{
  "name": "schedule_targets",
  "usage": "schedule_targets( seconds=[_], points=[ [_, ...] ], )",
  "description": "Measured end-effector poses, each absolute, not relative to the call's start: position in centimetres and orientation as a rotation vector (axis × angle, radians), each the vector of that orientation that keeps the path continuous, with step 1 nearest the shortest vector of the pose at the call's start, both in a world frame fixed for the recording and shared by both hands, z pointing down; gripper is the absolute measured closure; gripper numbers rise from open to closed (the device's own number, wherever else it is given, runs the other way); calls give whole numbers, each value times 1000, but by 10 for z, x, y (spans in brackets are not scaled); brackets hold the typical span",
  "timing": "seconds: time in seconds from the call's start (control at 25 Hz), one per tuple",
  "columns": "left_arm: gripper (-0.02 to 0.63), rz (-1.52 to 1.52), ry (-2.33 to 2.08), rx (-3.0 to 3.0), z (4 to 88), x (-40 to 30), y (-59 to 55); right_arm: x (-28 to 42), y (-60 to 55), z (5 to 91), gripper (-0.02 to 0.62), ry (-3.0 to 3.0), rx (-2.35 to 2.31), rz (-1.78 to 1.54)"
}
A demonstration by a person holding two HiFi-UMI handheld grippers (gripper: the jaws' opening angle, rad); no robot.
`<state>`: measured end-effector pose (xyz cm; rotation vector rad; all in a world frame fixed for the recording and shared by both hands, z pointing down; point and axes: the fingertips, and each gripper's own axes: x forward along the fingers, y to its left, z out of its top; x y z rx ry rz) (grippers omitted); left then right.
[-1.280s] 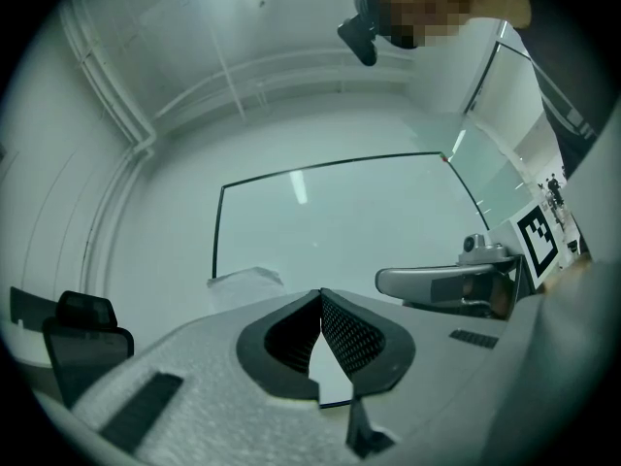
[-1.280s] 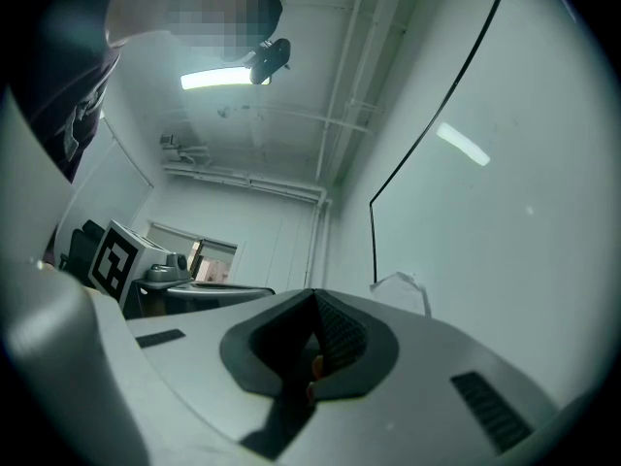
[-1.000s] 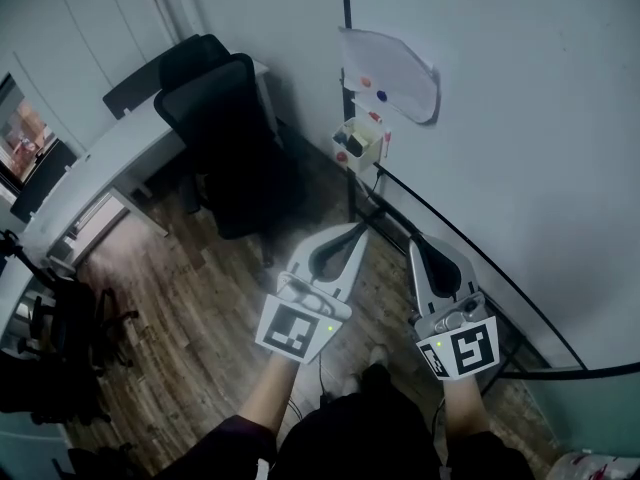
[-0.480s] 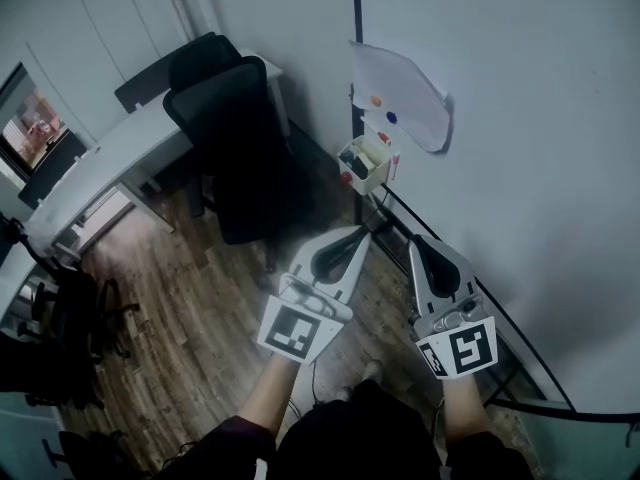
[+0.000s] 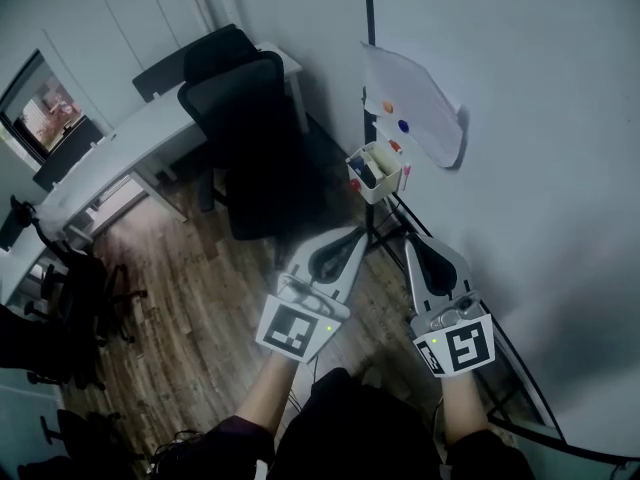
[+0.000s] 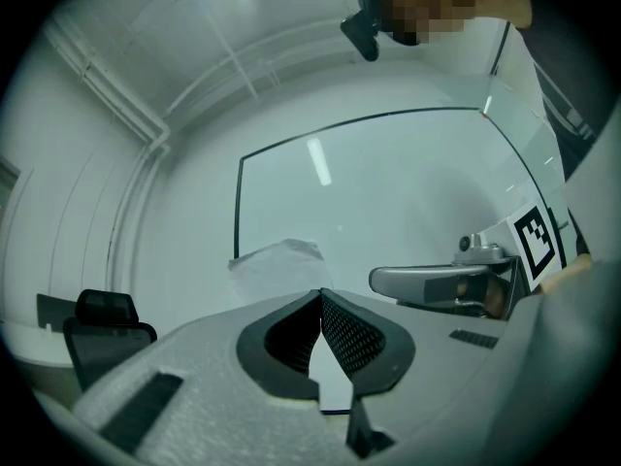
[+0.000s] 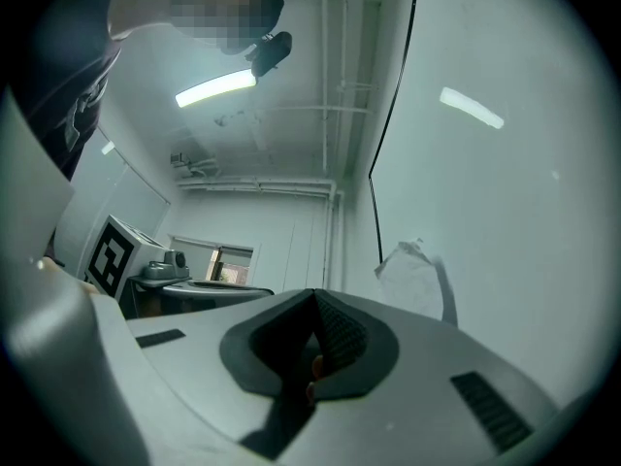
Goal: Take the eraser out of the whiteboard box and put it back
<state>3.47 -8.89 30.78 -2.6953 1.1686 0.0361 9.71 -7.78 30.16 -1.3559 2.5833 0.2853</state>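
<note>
Drawing closer than a second ago, the whiteboard box point(image 5: 376, 172) hangs on the whiteboard point(image 5: 530, 108) under a paper sheet point(image 5: 415, 118); the eraser, probably inside, can't be singled out, so the take-out has not begun. Both the left gripper point(image 5: 358, 233) and right gripper point(image 5: 413, 242), clenched and empty, point toward it from nearby. An office chair point(image 5: 250, 138) and desk point(image 5: 120, 158) stand aside, blocking nothing.

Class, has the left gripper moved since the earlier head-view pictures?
Yes. The left gripper has come closer to the whiteboard box, moving forward along the wall.
</note>
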Motion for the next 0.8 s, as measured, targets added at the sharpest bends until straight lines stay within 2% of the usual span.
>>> schedule_targets(
  seconds=[0.8],
  points=[
    [600,-6,986,-2795,338,32,-203,92,-185,330,592,2527,-1546,236]
  ],
)
